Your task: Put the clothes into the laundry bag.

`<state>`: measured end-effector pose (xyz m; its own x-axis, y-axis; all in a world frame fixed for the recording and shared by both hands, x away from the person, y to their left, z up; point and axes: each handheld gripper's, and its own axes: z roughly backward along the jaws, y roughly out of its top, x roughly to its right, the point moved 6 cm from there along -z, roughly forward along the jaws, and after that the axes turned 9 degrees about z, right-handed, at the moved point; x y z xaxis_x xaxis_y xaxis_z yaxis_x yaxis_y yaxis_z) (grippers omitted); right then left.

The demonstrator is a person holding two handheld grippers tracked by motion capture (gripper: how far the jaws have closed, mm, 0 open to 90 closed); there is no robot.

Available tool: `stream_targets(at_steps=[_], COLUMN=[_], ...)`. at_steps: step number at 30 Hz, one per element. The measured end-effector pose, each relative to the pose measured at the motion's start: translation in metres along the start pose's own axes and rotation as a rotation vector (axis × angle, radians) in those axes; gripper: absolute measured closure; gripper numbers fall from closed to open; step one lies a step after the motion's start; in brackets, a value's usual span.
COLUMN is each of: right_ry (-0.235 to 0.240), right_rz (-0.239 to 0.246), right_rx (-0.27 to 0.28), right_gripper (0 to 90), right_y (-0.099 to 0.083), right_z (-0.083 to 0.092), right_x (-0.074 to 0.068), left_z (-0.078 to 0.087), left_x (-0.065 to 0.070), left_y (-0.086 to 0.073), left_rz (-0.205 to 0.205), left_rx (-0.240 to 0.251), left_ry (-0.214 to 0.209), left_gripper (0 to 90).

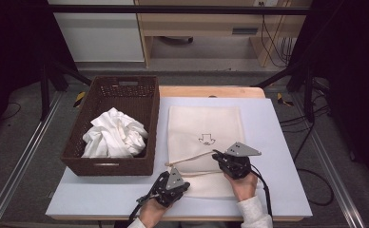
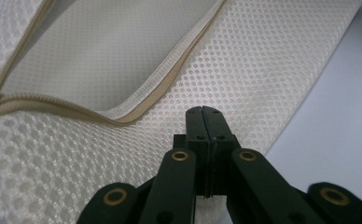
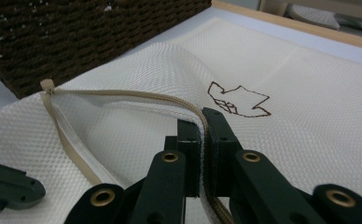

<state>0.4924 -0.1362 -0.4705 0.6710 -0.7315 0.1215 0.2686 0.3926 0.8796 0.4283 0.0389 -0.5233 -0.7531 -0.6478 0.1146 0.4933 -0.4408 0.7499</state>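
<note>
gripping the mesh bag point(image 3: 305, 93) by its zipper edge, our right claw point(image 3: 201, 119) lifts it open. our left claw point(image 2: 202, 112) is clenched on the lower mesh layer, on the tabletop point(image 1: 277, 142).

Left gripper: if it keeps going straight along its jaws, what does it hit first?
Likely the mesh bag: the left gripper, jaws shut, points straight onto its fabric beside the open zipper.

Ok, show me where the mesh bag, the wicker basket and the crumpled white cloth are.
mesh bag point(image 1: 206, 124), high view, on its flat upper panel above the printed mark.
wicker basket point(image 1: 106, 166), high view, on its near wall.
crumpled white cloth point(image 1: 114, 134), high view, on the middle of the heap.
</note>
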Motion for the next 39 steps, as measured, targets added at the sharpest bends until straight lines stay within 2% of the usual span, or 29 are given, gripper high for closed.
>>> stream_targets(at_steps=[6, 11, 14, 16, 18, 20, 24, 25, 26, 28, 31, 35, 39], right_ry=[0.019, 0.005, -0.003, -0.006, -0.01, -0.011, -0.007, -0.004, -0.004, -0.005, -0.002, -0.004, -0.01], right_rz=[-0.027, -0.031, -0.029, -0.029, -0.025, -0.027, -0.027, -0.027, -0.027, -0.027, -0.03, -0.032, -0.034], right_rx=[0.043, 0.092, 0.098, 0.101, 0.09, 0.089, 0.088, 0.086, 0.086, 0.084, 0.08, 0.077, 0.081], right_gripper=[85.6, 85.8, 85.8, 85.8, 85.9, 85.8, 85.8, 85.8, 85.8, 85.8, 85.8, 85.9, 85.9], right_y=[0.012, 0.021, 0.022, 0.023, 0.021, 0.02, 0.018, 0.017, 0.017, 0.017, 0.015, 0.014, 0.014], right_z=[0.003, 0.006, 0.007, 0.007, 0.007, 0.007, 0.009, 0.009, 0.009, 0.009, 0.009, 0.009, 0.01], right_x=[0.001, 0.003, 0.003, 0.003, 0.002, 0.003, 0.003, 0.002, 0.002, 0.002, 0.002, 0.002, 0.003], left_z=[0.0, 0.0, 0.0, 0.003, 0.012, 0.024, 0.047, 0.051, 0.055, 0.064, 0.074, 0.086, 0.101], left_x=[0.001, 0.0, 0.001, 0.001, 0.003, 0.003, -0.003, -0.005, -0.007, -0.011, -0.017, -0.022, -0.033], left_y=[0.0, 0.0, 0.001, 0.002, 0.007, 0.014, 0.027, 0.029, 0.032, 0.036, 0.042, 0.05, 0.058], left_rz=[-0.006, -0.004, -0.011, -0.004, -0.011, -0.004, 0.016, 0.024, 0.03, 0.046, 0.055, 0.055, 0.053], left_rx=[-0.002, 0.0, 0.003, 0.01, 0.037, 0.077, 0.16, 0.177, 0.189, 0.223, 0.237, 0.252, 0.267], left_ry=[0.01, 0.011, 0.014, 0.002, 0.001, 0.001, 0.014, 0.021, 0.029, 0.042, 0.044, 0.066, 0.114], left_gripper=[89.4, 89.4, 89.3, 87.6, 81.0, 78.2, 58.8, 48.6, 48.6, 40.7, 32.8, 29.2, 23.8])
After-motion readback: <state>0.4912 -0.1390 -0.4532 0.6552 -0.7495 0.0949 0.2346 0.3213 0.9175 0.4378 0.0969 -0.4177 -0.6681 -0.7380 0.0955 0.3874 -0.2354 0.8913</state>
